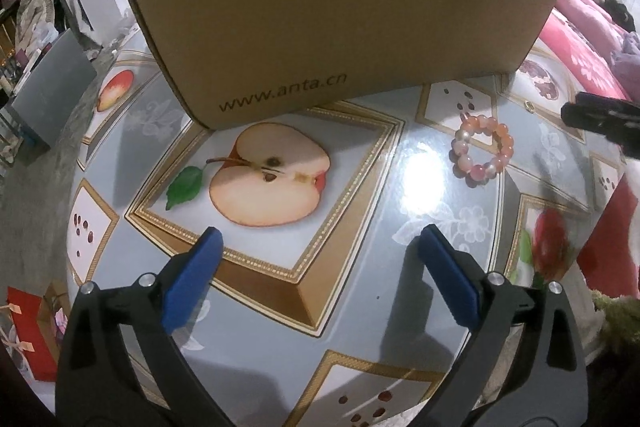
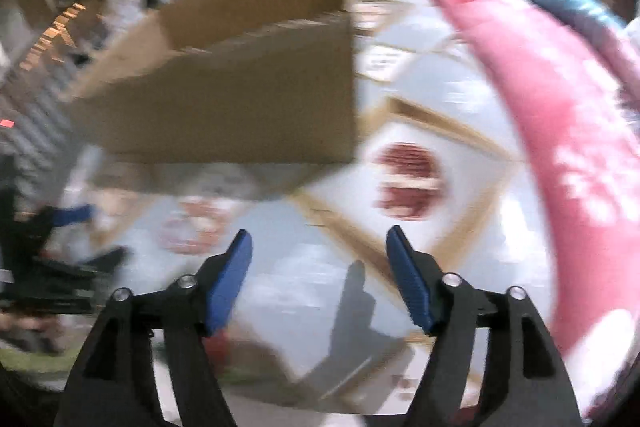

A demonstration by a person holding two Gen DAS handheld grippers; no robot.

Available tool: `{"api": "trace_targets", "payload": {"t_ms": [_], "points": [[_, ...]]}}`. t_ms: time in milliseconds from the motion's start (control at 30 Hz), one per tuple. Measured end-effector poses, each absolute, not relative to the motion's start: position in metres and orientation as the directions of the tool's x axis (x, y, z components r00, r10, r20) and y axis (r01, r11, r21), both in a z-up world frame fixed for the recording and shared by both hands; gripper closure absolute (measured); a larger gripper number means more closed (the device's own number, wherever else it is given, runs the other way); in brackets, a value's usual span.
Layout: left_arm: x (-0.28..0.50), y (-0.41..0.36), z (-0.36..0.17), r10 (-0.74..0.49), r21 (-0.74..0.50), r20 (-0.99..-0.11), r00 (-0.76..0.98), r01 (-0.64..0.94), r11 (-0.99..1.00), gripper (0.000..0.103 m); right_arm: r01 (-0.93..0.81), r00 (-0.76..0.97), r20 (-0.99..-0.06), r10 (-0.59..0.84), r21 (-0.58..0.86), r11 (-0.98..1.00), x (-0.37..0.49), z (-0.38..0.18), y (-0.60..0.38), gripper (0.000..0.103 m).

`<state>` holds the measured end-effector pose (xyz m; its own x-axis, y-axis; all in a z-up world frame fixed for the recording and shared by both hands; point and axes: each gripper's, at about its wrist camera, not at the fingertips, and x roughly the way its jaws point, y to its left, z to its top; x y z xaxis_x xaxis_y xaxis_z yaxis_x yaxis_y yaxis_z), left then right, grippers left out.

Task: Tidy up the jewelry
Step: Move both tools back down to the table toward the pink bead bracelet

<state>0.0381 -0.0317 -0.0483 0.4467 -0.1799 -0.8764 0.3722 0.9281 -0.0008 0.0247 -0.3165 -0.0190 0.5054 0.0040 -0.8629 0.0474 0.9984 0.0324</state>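
1. While the left gripper (image 1: 318,237) hangs tilted steeply down over the tabletop (image 1: 352,291), its two blue-padded fingers (image 1: 192,279) stand wide apart with nothing between them.
2. Below that gap lies the glossy grey-blue tablecloth with gold-framed fruit pictures, the printed half apple (image 1: 270,173) sitting just ahead of the fingertips.
3. A pink and orange round-bead bracelet (image 1: 482,151) lies flat on the tabletop, ahead and to the right of the left gripper, well apart from its fingers and touched by nothing.
4. Behind the apple print stands a brown cardboard box (image 1: 336,15) with a torn upper edge and a printed web address low on its near wall; the bracelet lies just in front of the box's right end, outside it.
5. At the right edge of the left wrist view a black part of the other tool (image 1: 600,117) reaches in above the tabletop, beyond the bracelet.
6. In the right wrist view, which is heavily blurred, the right gripper (image 2: 320,239) also points steeply down, its blue fingers (image 2: 230,287) apart and empty.
7. Ahead of it the same cardboard box (image 2: 240,87) shows its open top, though what lies inside cannot be told.
8. A blurred pinkish ring shape low to the left may be the bracelet, but the picture is too smeared to be sure.
9. A pink patterned cloth (image 2: 560,115) runs along the right side, beside the tabletop.
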Motion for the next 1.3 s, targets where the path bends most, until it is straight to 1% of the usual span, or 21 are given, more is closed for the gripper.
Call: {"api": "trace_targets", "payload": {"t_ms": [67,100,200,333,500,833,967,1300], "points": [[0.039,-0.034,-0.048,-0.173,0.004,-0.877,0.448,0.367,0.930,0.007,0.071,0.481,-0.876,-0.034,0.001,0.997,0.028,-0.027,-0.319,0.029],[0.040,-0.035,-0.048,-0.171,0.004,-0.877,0.449,0.364,0.931,0.007,0.077,0.472,-0.880,-0.047,-0.012,0.997,0.030,-0.031,-0.317,0.026],[0.038,-0.034,-0.048,-0.168,0.005,-0.876,0.453,0.357,0.934,0.007,0.062,0.453,-0.888,-0.075,-0.052,0.997,0.035,-0.041,-0.311,0.020],[0.037,-0.035,-0.048,-0.167,0.004,-0.875,0.454,0.352,0.936,0.007,0.014,0.450,-0.887,-0.101,-0.106,0.994,0.034,-0.048,-0.307,0.006],[0.039,-0.032,-0.047,-0.172,0.000,-0.880,0.443,0.361,0.933,0.007,0.009,0.441,-0.895,-0.070,-0.074,0.997,0.034,-0.048,-0.312,0.006],[0.045,-0.030,-0.048,-0.176,-0.004,-0.882,0.438,0.366,0.931,0.007,0.005,0.433,-0.899,-0.060,-0.064,0.998,0.031,-0.049,-0.312,0.006],[0.045,-0.030,-0.048,-0.175,-0.003,-0.882,0.438,0.366,0.931,0.007,0.018,0.437,-0.899,-0.034,-0.029,0.999,0.029,-0.051,-0.316,0.006],[0.044,-0.031,-0.048,-0.175,-0.002,-0.878,0.445,0.364,0.931,0.007,0.024,0.439,-0.898,-0.034,-0.026,0.999,0.031,-0.052,-0.317,0.006]]}}
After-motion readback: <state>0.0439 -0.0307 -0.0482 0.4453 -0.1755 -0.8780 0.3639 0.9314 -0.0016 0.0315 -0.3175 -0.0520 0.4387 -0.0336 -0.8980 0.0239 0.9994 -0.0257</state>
